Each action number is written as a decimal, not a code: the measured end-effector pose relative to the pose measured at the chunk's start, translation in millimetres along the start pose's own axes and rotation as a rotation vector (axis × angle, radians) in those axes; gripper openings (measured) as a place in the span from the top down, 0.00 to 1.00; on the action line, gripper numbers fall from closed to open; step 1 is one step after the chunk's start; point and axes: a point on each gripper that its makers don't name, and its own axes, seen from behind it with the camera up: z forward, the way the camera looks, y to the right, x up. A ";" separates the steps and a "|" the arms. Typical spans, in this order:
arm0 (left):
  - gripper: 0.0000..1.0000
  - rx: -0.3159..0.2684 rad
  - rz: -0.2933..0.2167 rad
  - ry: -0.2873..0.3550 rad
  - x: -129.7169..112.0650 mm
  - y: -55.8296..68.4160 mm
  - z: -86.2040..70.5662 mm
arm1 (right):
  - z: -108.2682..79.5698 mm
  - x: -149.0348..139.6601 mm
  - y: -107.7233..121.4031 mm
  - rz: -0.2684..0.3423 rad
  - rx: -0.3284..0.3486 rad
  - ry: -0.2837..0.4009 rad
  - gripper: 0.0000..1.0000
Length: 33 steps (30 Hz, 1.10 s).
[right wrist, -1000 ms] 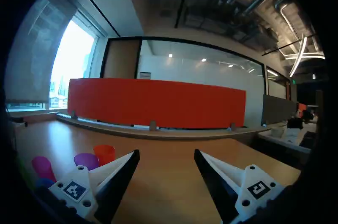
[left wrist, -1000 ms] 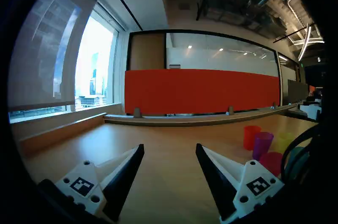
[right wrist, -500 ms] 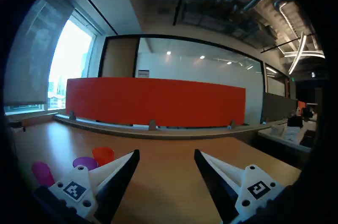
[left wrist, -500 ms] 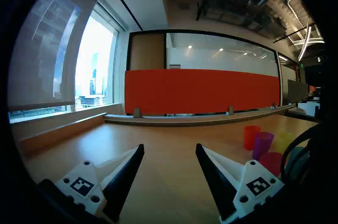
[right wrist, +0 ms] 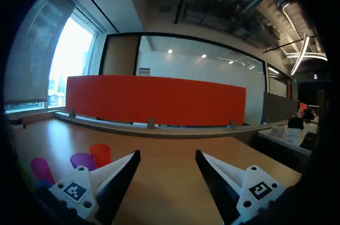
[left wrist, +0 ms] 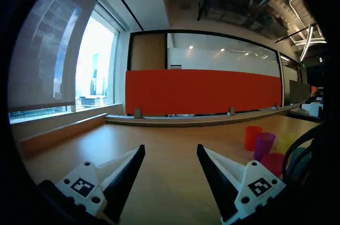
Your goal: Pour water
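A cluster of plastic cups stands on the wooden table [left wrist: 170, 153]. In the left gripper view an orange cup [left wrist: 253, 137], a purple cup [left wrist: 263, 146], a yellow cup [left wrist: 285, 142] and a magenta cup [left wrist: 273, 164] sit at the right, beside a dark curved handle [left wrist: 297, 148]. My left gripper [left wrist: 170, 150] is open over bare tabletop, left of the cups. In the right gripper view the orange cup [right wrist: 100, 154], purple cup [right wrist: 82, 161] and magenta cup [right wrist: 41, 170] stand at the lower left. My right gripper [right wrist: 167, 155] is open with nothing between its fingers.
An orange partition [left wrist: 203, 91] runs along the table's far edge. A wooden window ledge [left wrist: 59, 129] lines the left side under large windows. More desks [right wrist: 287, 138] with a seated person lie at the right.
The right gripper view shifted slightly, so the cups sit a little differently at its lower left. The left gripper has stayed still.
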 end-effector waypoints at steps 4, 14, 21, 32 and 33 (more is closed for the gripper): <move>0.10 0.000 0.000 0.000 -0.2 -0.2 -0.1 | -3.9 -6.0 5.9 -0.008 -0.002 -0.004 0.00; 0.10 0.000 0.000 0.000 -0.1 -0.3 0.1 | -11.1 -20.3 16.8 -0.013 -0.003 -0.004 0.00; 0.10 0.000 0.000 0.000 -0.3 0.0 -0.2 | -13.8 -30.4 22.9 -0.003 0.001 -0.001 0.00; 0.10 0.000 0.000 0.000 -0.1 -0.5 -0.1 | -14.5 -38.2 28.1 0.052 0.026 0.005 0.00; 0.10 0.000 0.000 0.000 -0.1 -0.5 -0.1 | -14.6 -38.3 28.6 0.056 0.028 0.007 0.00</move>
